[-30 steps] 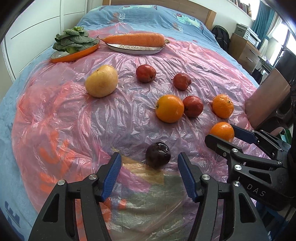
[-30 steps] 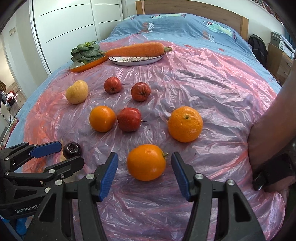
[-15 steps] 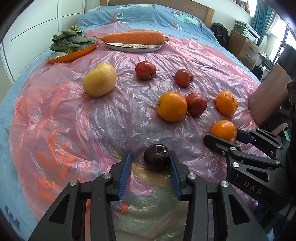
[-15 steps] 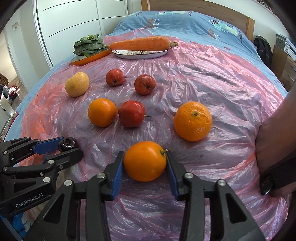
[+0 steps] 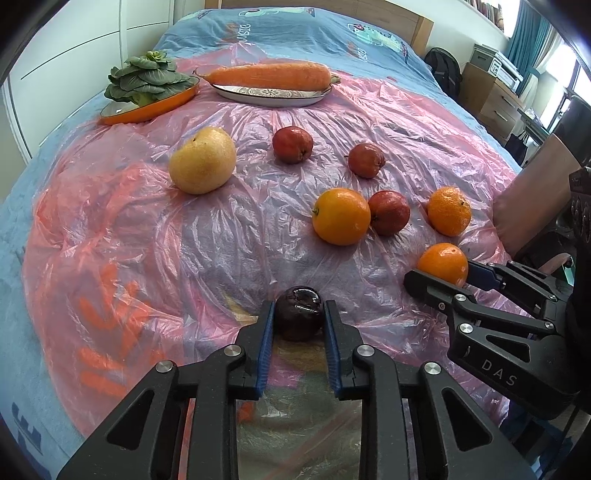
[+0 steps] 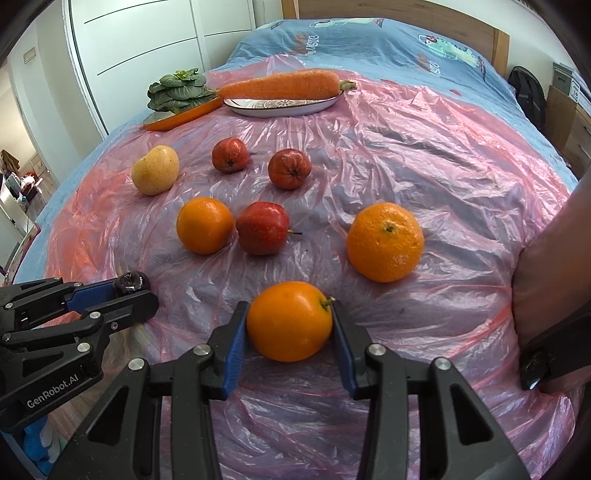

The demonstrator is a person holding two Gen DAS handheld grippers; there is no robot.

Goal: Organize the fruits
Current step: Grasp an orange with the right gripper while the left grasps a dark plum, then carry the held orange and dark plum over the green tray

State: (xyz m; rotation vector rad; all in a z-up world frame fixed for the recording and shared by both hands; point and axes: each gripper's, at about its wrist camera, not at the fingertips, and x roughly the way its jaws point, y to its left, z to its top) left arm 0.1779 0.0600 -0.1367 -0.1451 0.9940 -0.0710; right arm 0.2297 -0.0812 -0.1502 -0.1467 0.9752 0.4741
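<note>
Both your tools have just clamped: left tool [image 5: 298,320] on the plum [image 5: 299,313], right tool [image 6: 289,328] on the orange [image 6: 289,320]; ready to lift.

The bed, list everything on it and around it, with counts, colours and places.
Round oranges: four, orange, near right; one in right jaws.
Small apples: three, red, centre.
Yellow pear: one, left.
Dark purple plum: one, in left jaws.
Long carrot: one, orange, on oval white plate, far.
Leafy greens: one bunch, on orange dish, far left.
Pink plastic sheet: one, over blue bedspread.
Left gripper: shut on plum.
Right gripper: shut on orange.
</note>
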